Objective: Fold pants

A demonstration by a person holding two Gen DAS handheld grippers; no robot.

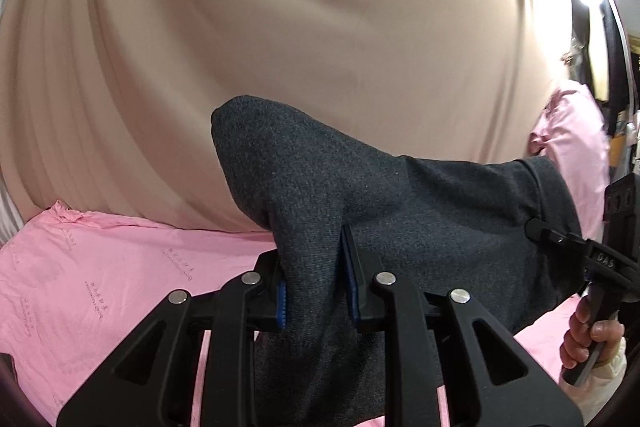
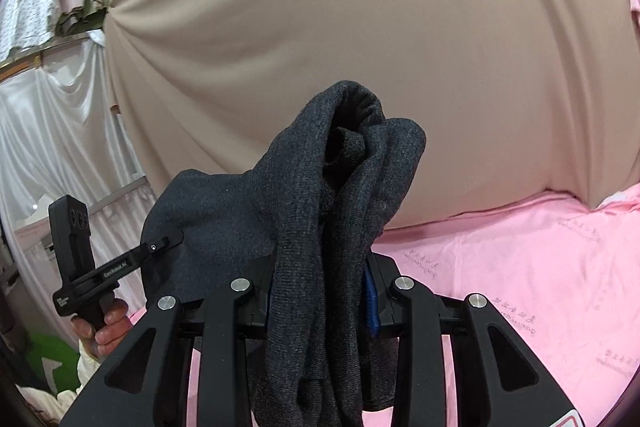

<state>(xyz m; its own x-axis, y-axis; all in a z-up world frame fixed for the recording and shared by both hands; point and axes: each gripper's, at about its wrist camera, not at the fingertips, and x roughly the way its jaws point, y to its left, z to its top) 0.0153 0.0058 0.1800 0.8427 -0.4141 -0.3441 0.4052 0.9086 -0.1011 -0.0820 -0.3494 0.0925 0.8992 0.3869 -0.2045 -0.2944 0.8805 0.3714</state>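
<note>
Left wrist view: I am seeing the left gripper point(image 1: 314, 283) clamping a bunched fold of the dark charcoal-grey knit pants point(image 1: 400, 219) between its blue-padded fingers point(image 1: 281, 301), jaws narrowed onto the fabric. The pants are filling the lower centre of the frame, rising to a rounded hump at mid-frame and stretching away toward the right edge. There the right gripper point(image 1: 538, 229) is meeting the cloth, with the person's right hand point(image 1: 592, 343) wrapping its handle at the lower right. The garment is hanging above a pink printed sheet point(image 1: 100, 279) that is occupying the lower left. A large beige draped cloth point(image 1: 320, 27) is covering the upper frame.

Right wrist view: the right gripper point(image 2: 320, 301) is pinching a thick, twisted bundle of the same pants point(image 2: 312, 227), jaws drawn in on the cloth; one blue finger pad point(image 2: 371, 301) is showing just right of the bundle. The bundle is standing up through the frame's centre and draping down past the fingers. At left of centre, the left gripper point(image 2: 172, 239) is touching the pants' edge, the left hand point(image 2: 106, 325) gripping its handle at lower left. The pink sheet point(image 2: 520, 267) is lying at lower right, the beige cloth point(image 2: 360, 27) behind. White drapery point(image 2: 52, 131) is hanging at the left edge.
</note>
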